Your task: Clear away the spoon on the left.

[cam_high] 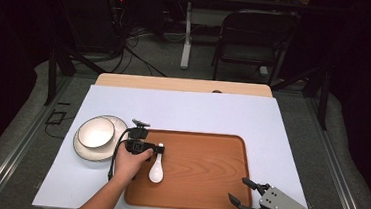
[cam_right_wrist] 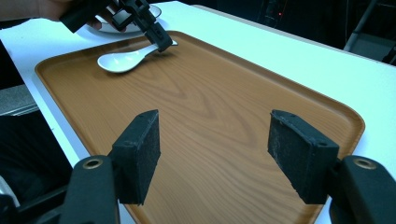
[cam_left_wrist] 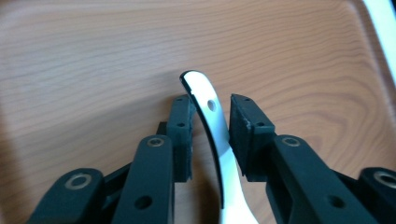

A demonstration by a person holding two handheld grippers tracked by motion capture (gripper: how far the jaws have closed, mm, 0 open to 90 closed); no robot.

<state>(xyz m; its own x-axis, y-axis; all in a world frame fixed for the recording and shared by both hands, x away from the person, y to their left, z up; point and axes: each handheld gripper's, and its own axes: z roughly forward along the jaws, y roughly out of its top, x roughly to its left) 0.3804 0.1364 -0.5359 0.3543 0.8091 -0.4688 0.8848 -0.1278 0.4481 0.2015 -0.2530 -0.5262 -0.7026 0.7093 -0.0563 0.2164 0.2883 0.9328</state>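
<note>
right gripper (cam_right_wrist: 212, 151): jaws wide, empty, near tray (cam_high: 201, 191) edge
left gripper (cam_left_wrist: 210, 126): jaws around spoon (cam_left_wrist: 212, 126) handle, not clamped
step: probably grasping spoon
next: close, lift

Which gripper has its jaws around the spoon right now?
The left gripper: its jaws flank the white spoon handle on the tray. The right gripper is open, holding nothing.

Light: your counter (cam_high: 183, 109) is evenly bright from overhead; the room behind is dark.
Glare: soft sheen on your tray (cam_right_wrist: 210, 107).
Blur: your near jaws look soft.
</note>
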